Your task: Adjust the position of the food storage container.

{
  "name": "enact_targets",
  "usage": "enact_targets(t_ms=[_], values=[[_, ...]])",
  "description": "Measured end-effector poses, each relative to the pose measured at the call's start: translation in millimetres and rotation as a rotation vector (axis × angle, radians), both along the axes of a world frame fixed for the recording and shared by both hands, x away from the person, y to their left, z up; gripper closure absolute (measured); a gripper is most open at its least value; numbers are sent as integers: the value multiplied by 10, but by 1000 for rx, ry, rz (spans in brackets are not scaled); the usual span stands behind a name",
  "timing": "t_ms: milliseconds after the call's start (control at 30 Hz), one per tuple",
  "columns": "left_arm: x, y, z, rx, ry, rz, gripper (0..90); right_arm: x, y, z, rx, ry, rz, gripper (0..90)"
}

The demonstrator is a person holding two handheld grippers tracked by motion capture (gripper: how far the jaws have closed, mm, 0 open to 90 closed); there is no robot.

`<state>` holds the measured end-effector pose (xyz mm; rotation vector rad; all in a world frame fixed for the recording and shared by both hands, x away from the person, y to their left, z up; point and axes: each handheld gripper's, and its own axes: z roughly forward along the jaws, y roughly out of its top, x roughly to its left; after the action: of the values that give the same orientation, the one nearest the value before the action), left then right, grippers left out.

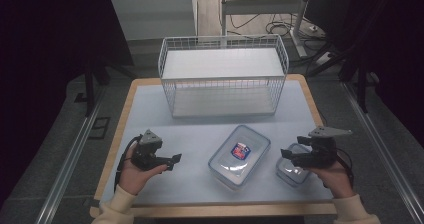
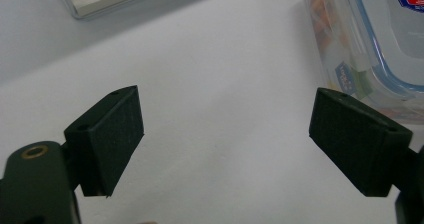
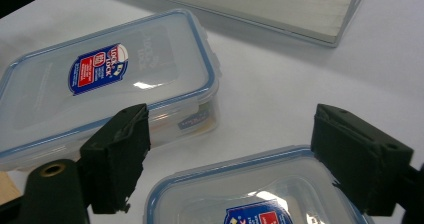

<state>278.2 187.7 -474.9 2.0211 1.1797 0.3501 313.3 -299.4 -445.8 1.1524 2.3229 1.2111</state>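
Right gripper (image 1: 286, 154) over clear blue-rimmed box (image 1: 291, 171)

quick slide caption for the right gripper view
Open right gripper poised over small clip-lock container, larger container beyond.

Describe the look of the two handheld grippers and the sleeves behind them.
Both are black. The left gripper and right gripper each carry a grey three-cornered plate on top and trail a black cable. Their jaws end in blocky pads with a finely textured face; a brass-coloured ring sits beside one jaw. The sleeves are cream.
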Motion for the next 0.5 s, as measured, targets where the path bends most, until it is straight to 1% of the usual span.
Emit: enact_targets(t_ms=[100,133,200,233,267,333,367,400,433,467,500], values=[[4,-4,-5,3,0,-3,140,-4,6,3,0,3,9,184],[1,-9,-8,-2,7,1,141,-5,8,4,0,3,14,190],[4,-10,-14,1,7,-2,141,-15,18,10,1,7,27,228],[4,-10,-14,1,7,-2,141,-15,18,10,1,7,27,228],[3,-14,-16,4,9,-6,141,-25,28,16,4,7,44,251],[1,-23,-17,6,9,-8,141,-36,40,23,2,9,58,278],[1,-23,-17,6,9,-8,140,-36,40,23,2,9,58,278],[-3,-32,-15,5,10,-11,140,-48,56,27,-6,12,68,311],[-3,-32,-15,5,10,-11,140,-48,56,27,-6,12,68,311],[-7,-39,-12,8,10,-14,140,-63,74,25,-16,11,79,351],[-7,-39,-12,8,10,-14,140,-63,74,25,-16,11,79,351]])
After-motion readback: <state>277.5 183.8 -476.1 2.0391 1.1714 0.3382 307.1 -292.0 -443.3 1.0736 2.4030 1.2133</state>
